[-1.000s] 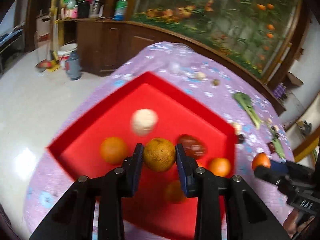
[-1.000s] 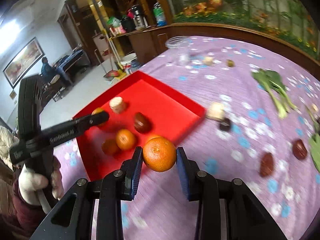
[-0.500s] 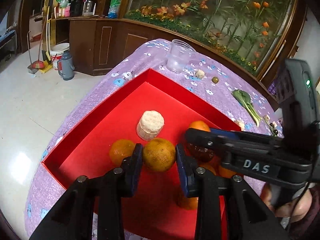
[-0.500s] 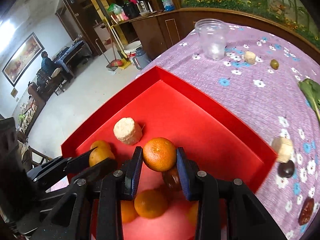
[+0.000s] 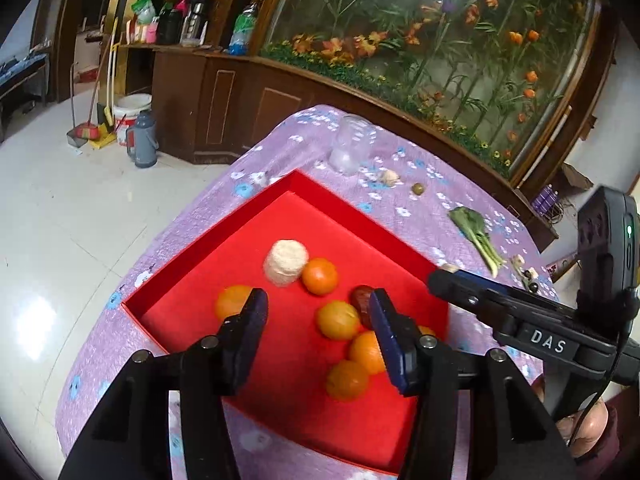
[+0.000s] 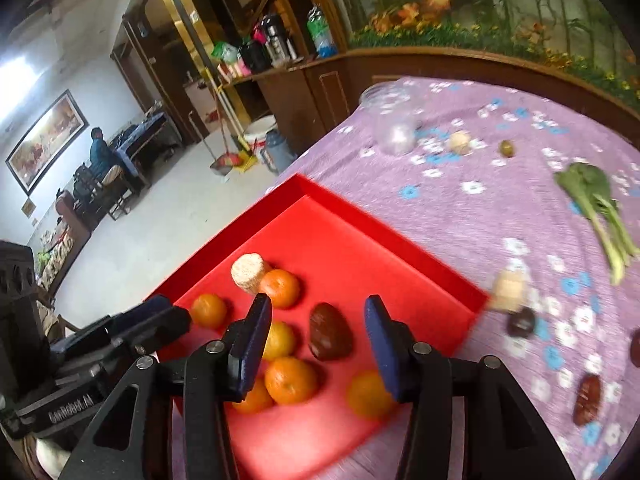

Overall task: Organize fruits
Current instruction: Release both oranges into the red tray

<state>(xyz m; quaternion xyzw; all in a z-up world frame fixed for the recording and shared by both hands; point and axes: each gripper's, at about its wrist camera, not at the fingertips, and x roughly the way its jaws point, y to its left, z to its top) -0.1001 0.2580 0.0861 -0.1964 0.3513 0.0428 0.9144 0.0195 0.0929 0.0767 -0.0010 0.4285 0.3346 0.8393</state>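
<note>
A red tray (image 5: 224, 236) (image 6: 400, 248) sits on the purple flowered tablecloth and holds several oranges, such as one (image 5: 320, 276) beside a pale corn piece (image 5: 286, 262) (image 6: 248, 272), and a dark brown fruit (image 6: 330, 336) (image 5: 360, 304). My left gripper (image 5: 318, 320) is open and empty above the tray's near part. My right gripper (image 6: 318, 330) is open and empty above the tray; its body shows in the left wrist view (image 5: 520, 320).
On the cloth beyond the tray stand a clear cup (image 5: 350, 148) (image 6: 392, 124), a green leafy vegetable (image 6: 596, 208) (image 5: 476, 236), a small olive (image 6: 507, 148), a pale chunk (image 6: 510, 290) and dark dates (image 6: 588, 398). The table edge drops to the floor on the left.
Both grippers have opened and released their oranges into the tray. Both have pulled back and up from the tray floor.
</note>
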